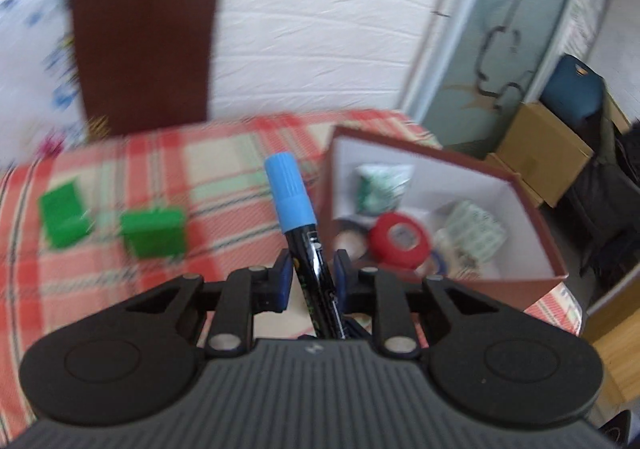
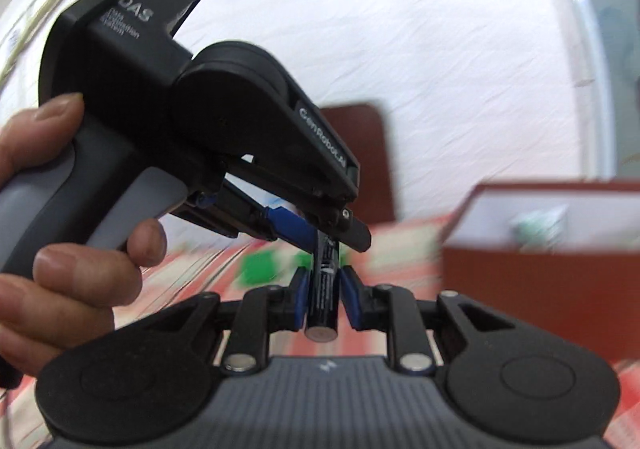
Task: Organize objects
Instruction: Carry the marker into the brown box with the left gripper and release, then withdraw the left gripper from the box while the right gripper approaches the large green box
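Plaid cloth in red, white and pale green covers the desk (image 1: 120, 281), which stands against a white wall. At the desk's right edge sits an open box (image 1: 532, 209), reddish-brown outside and white inside, the largest thing on it. A dark brown panel (image 1: 144, 49) stands upright behind the desk's far edge. In the box lie a red tape roll (image 1: 400, 241), a pale roll just beside it on the left, a green-and-white packet (image 1: 380, 185) toward the back wall, and a second patterned packet (image 1: 472, 233) to the right. Two green blocks (image 1: 154, 233) rest on the cloth near the desk's left edge, close together but apart, well clear of the box. The left hand-held gripper (image 1: 312, 277) has its blue pads closed narrowly on a marker (image 1: 310, 237), black in the barrel with a blue cap; the cap points up and away, above the cloth and just left of the box. In the right wrist view the right hand-held gripper (image 2: 323, 297) is also clamped on the marker's black barrel (image 2: 323, 289), near its flat tail end, so both tools hold the same marker at once, the left one gripping higher up. A hand (image 2: 60, 217) wraps the left tool's grey handle. Blur softens the cloth and blocks in both views.
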